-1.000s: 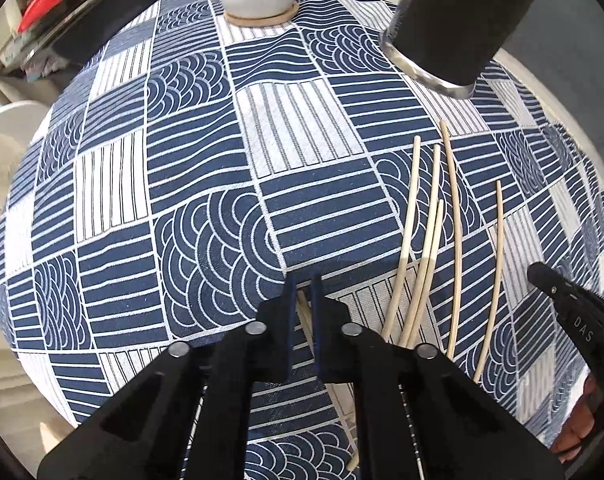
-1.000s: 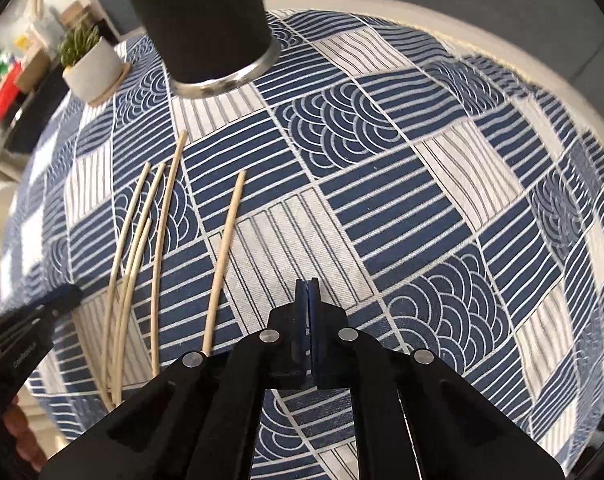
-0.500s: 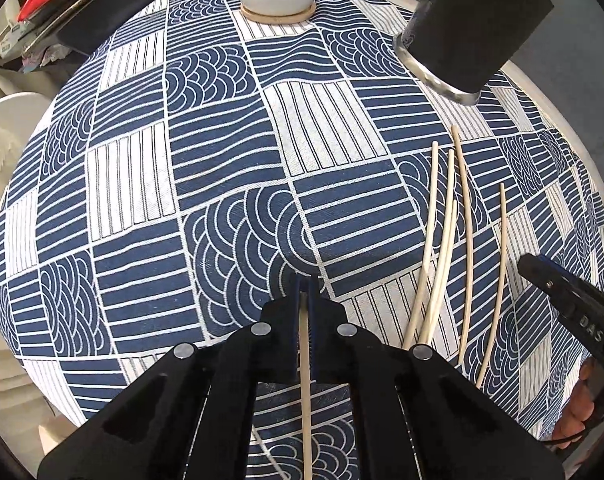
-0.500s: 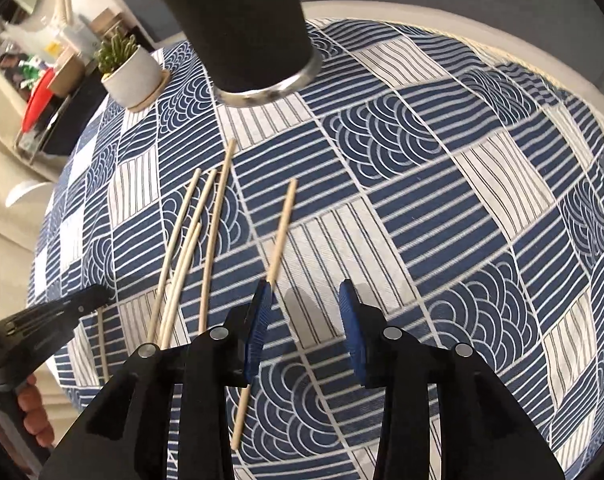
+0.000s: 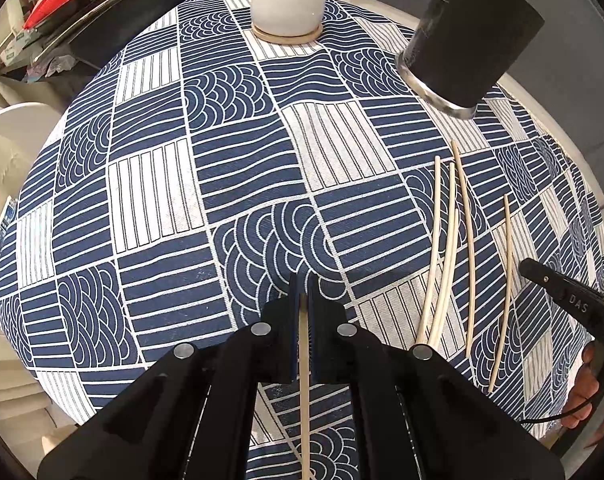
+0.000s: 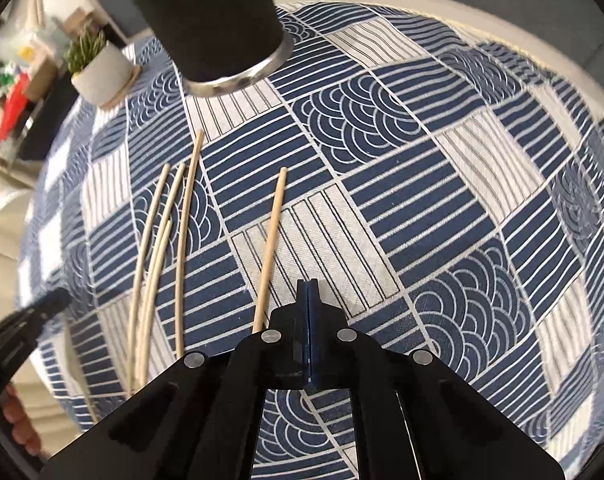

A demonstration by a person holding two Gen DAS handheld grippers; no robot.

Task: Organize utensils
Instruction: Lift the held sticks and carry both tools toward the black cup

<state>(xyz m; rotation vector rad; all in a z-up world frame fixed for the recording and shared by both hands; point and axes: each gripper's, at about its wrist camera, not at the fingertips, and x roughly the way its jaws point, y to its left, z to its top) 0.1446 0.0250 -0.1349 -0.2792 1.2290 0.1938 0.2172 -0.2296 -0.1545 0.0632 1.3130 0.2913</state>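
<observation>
Left wrist view: my left gripper (image 5: 303, 286) is clamped on one chopstick (image 5: 304, 380), which runs back toward 6 o'clock above the patterned tablecloth (image 5: 222, 184). Four loose chopsticks (image 5: 447, 248) lie at 3 o'clock, below the black holder (image 5: 467, 36) at 1 o'clock. Right wrist view: my right gripper (image 6: 308, 286) is fully closed on nothing; its jaws have just been closing. A single chopstick (image 6: 270, 248) lies just left of it, at 11 o'clock.
</observation>
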